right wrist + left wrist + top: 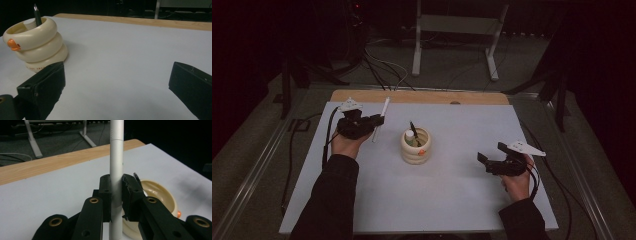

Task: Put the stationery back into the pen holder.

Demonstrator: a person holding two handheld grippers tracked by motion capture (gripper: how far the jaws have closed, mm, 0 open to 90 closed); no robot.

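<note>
A cream ringed pen holder (416, 146) with an orange beak stands mid-table; a black pen (413, 129) and a white cylinder stick out of it. My left gripper (378, 120), to the holder's left, is shut on a white pen (380, 119) that runs crosswise between the jaws; in the left gripper view the white pen (116, 160) rises upright between the pads, with the holder (160, 195) just behind. My right gripper (492, 155) rests at the table's right, open with nothing in it. In the right gripper view the holder (37, 42) stands at the far left.
A white sheet (452, 185) covers the table, with a wooden strip (422, 96) along the far edge. Cables and a white frame's legs (417, 45) lie on the dark floor beyond. Metal rails run along both table sides.
</note>
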